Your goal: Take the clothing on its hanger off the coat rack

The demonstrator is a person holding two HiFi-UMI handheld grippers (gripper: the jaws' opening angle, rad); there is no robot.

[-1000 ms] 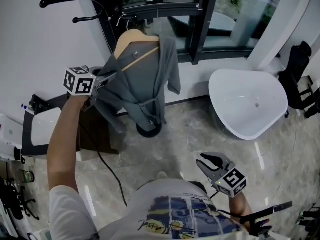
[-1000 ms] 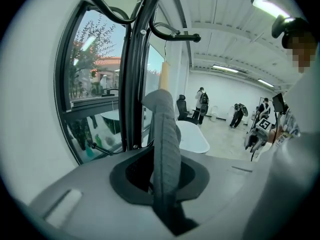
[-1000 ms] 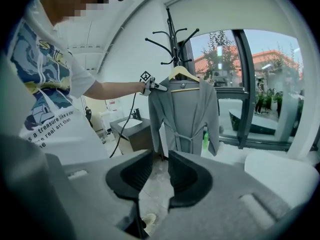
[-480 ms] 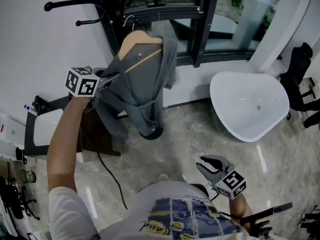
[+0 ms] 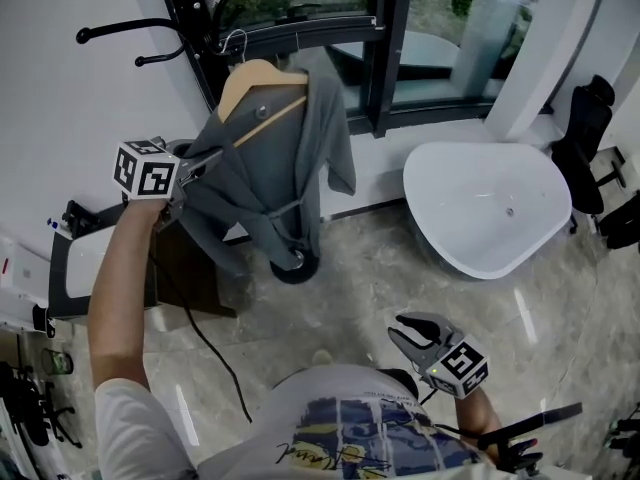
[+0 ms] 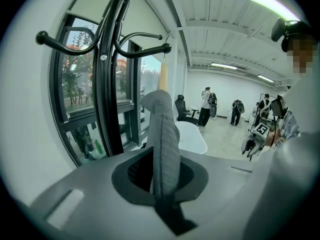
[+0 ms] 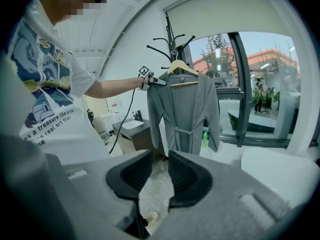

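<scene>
One tool, the left tool [image 5: 186, 176], is pinching the soft, seemingly light grey robe [image 5: 270, 183] at its shoulder, over the stiff wooden hanger [image 5: 250, 76] hooked on the coat rack [image 5: 195, 13]; the right tool [image 5: 415, 330] is gaping empty

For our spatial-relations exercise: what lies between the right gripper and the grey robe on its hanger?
Only bare marble floor separates the right gripper from the grey robe; the head view shows it, and the right gripper view agrees.

matt grey cloth robe [image 5: 270, 168] on a smooth pale wooden hanger [image 5: 255, 76]; glossy black metal coat rack [image 6: 106, 84]; polished stone-look floor [image 5: 350, 258].
</scene>
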